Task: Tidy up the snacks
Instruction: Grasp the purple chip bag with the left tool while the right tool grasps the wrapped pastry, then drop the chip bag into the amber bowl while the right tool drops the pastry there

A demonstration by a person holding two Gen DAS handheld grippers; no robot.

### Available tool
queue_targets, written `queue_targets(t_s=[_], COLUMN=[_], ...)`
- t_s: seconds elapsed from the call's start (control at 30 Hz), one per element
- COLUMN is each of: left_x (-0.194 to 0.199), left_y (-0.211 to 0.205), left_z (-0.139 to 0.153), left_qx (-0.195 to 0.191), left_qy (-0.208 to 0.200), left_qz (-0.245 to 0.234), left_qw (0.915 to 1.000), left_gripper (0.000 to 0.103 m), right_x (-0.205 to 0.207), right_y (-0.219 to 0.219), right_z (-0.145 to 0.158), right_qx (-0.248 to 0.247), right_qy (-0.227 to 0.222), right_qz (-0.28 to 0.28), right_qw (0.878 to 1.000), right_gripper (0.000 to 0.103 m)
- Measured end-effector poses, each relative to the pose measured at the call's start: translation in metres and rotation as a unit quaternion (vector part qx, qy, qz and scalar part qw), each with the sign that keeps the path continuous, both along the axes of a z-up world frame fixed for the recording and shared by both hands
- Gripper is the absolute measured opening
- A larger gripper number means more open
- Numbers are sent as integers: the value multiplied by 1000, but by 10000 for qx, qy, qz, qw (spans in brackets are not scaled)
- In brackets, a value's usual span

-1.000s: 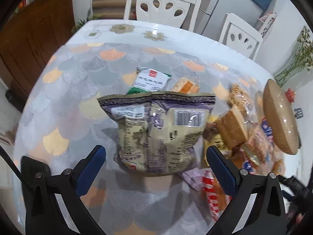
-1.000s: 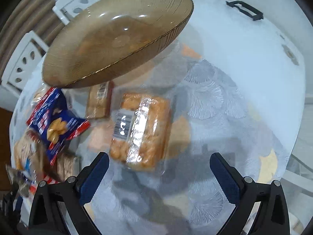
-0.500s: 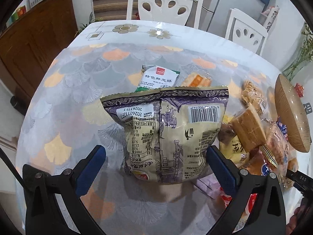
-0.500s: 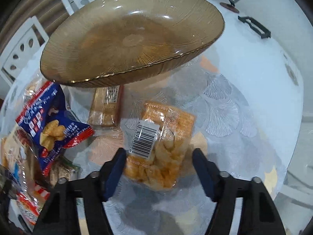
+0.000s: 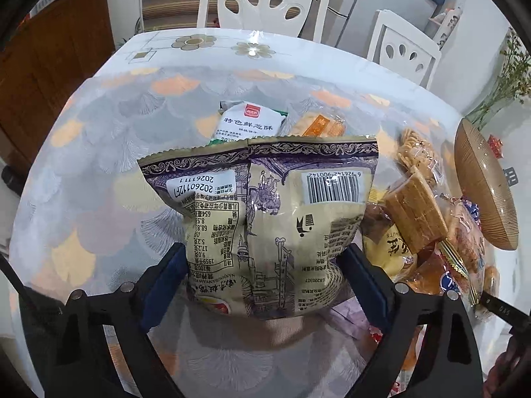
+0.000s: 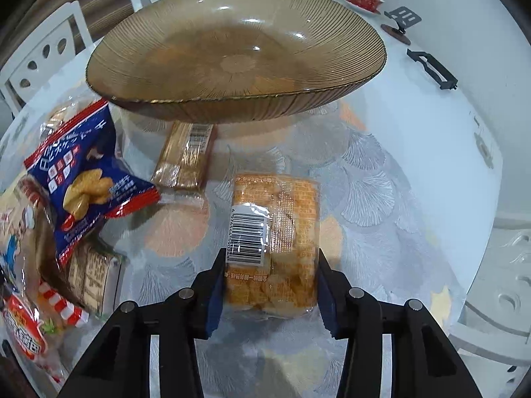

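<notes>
Two fisheye views look down over a tabletop (image 5: 99, 152) covered in a fan-patterned cloth of grey, white and orange.

In the left view, the left gripper (image 5: 264, 275) has a large beige and purple bag (image 5: 265, 212) between its blue fingers (image 5: 166, 278). The fingers are closing, and both touch the bag's lower sides. The bag shows its printed back, with a barcode and a date label. Behind it lie a white packet (image 5: 249, 122) and an orange-wrapped snack (image 5: 320, 126). To the right is a heap of snacks, among them a stack of wafers (image 5: 415, 212) in clear wrap. An amber glass dish (image 5: 486, 185) stands at the far right edge.

In the right view, the right gripper (image 6: 270, 293) is closing on a clear pack of orange crackers (image 6: 275, 238), barcode up. Its fingers (image 6: 215, 292) press the near end of the pack from both sides. The pack lies on the tabletop, just in front of the amber dish, which fills the top of this view. A wafer pack (image 6: 186, 156) lies partly under the dish's rim. To the left, a blue and red packet (image 6: 83, 179) lies on a pile of other snacks.

White chairs (image 5: 265, 3) stand round the far side of the tabletop.
</notes>
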State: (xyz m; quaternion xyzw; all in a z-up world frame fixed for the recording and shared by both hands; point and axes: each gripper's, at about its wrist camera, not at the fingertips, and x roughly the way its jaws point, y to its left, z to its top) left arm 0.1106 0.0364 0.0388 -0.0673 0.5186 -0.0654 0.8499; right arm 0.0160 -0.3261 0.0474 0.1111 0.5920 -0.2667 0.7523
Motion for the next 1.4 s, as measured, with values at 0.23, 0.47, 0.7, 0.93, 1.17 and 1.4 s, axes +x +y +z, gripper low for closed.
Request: queue_targets(t_s=[0.23, 0.47, 0.7, 0.93, 1.17, 1.4], left_x=[-10, -26, -33, -24, -3, 20], left_y=[-2, 2, -28, -102, -193, -265], left_z=[14, 40, 80, 120, 131, 106], left_qx=[4, -202, -383, -590, -600, -433], left_qy=[-108, -194, -419, -605, -255, 59], left_qz=[-72, -69, -281, -774, -1377, -1666], left_qw=[9999, 9996, 9980, 9934, 9883, 9851], left_gripper=[71, 70, 70, 70, 70, 70], right_x=[-10, -21, -24, -4, 18, 44], right_y=[23, 48, 53, 13, -50, -91], right_z=[7, 33, 76, 109, 117, 96], right_qx=[41, 222, 71, 159, 613, 725], right_qy=[-42, -161, -494, -754, -734, -356], right_qz=[209, 617, 1253, 1296, 1043, 1232], right_qw=[9998, 9977, 9909, 9886, 9899, 9891], right_gripper=[46, 46, 45, 46, 45, 45])
